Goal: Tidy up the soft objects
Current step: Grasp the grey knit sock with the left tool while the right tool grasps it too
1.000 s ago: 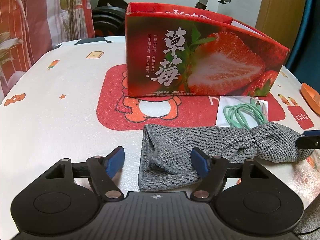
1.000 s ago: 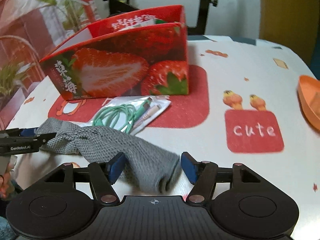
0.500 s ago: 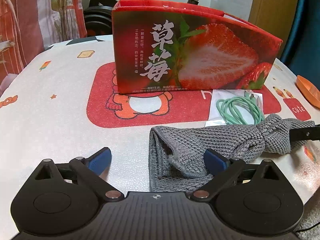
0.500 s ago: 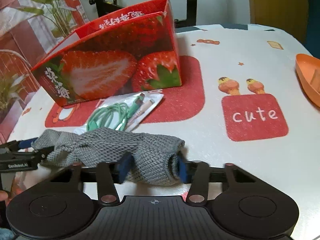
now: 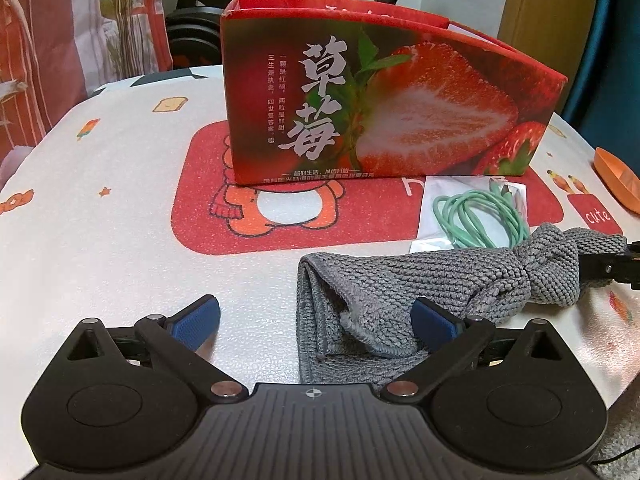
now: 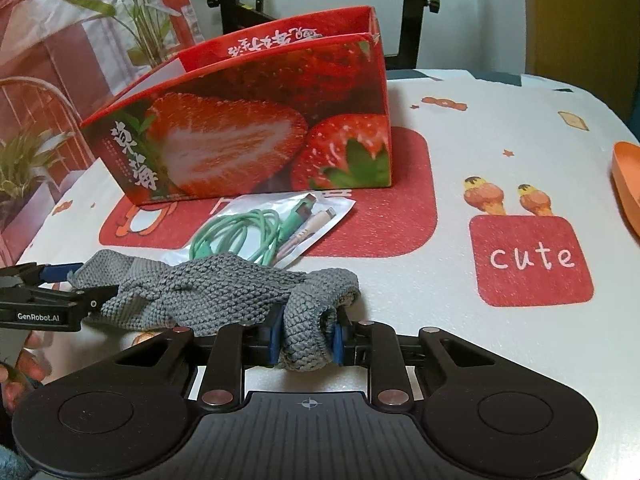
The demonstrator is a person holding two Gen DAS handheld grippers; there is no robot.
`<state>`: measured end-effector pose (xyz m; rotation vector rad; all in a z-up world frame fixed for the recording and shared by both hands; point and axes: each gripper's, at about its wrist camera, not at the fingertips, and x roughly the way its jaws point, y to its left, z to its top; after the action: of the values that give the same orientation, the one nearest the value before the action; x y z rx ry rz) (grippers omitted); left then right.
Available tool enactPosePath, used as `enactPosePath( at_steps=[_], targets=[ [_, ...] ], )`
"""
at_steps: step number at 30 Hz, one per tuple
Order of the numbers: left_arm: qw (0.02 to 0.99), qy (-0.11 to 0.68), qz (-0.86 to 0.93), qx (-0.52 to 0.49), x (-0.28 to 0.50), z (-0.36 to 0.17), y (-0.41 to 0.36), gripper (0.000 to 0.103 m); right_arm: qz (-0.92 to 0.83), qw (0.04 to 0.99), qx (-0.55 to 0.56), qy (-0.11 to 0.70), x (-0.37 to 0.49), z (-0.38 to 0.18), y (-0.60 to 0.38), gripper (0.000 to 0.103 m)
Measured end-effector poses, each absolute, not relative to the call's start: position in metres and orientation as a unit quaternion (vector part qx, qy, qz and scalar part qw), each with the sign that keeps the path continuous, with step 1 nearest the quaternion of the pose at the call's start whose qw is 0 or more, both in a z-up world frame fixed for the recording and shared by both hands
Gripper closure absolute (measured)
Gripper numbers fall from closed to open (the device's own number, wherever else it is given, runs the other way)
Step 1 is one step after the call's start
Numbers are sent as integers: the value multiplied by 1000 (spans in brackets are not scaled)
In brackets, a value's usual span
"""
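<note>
The right tongs (image 6: 305, 340) are closing, their blue pads pinching one bunched end of the grey knitted cloth (image 6: 224, 292), while the left tongs (image 5: 316, 322) stand spread wide, with the cloth's other, folded end lying loose by the right-hand pad. The cloth lies stretched across the near part of the bench (image 5: 100, 240). Just beyond it, a coiled green cable (image 5: 476, 220) sits in a clear bag, touching the cloth's far edge. Farther back stands an open red strawberry box (image 5: 384, 108). An orange dish (image 6: 626, 184) shows at the right edge.
</note>
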<state>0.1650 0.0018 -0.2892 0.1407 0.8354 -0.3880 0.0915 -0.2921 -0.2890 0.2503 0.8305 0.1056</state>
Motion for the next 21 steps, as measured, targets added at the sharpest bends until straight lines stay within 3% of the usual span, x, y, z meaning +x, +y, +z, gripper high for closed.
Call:
enactPosePath(
  at_steps=[13,19,21],
  targets=[
    [894,406,-180,63,161,-286,1,7,70,908,134,390,90,-293,-294,81],
    [894,401,-189,71,154,-282,-6,27,81,909,147,380,88,-296,-296,81],
    [893,400,-194,72,152,-280,-9,40,84,909,153,378,87,-298,-297,81]
  ],
)
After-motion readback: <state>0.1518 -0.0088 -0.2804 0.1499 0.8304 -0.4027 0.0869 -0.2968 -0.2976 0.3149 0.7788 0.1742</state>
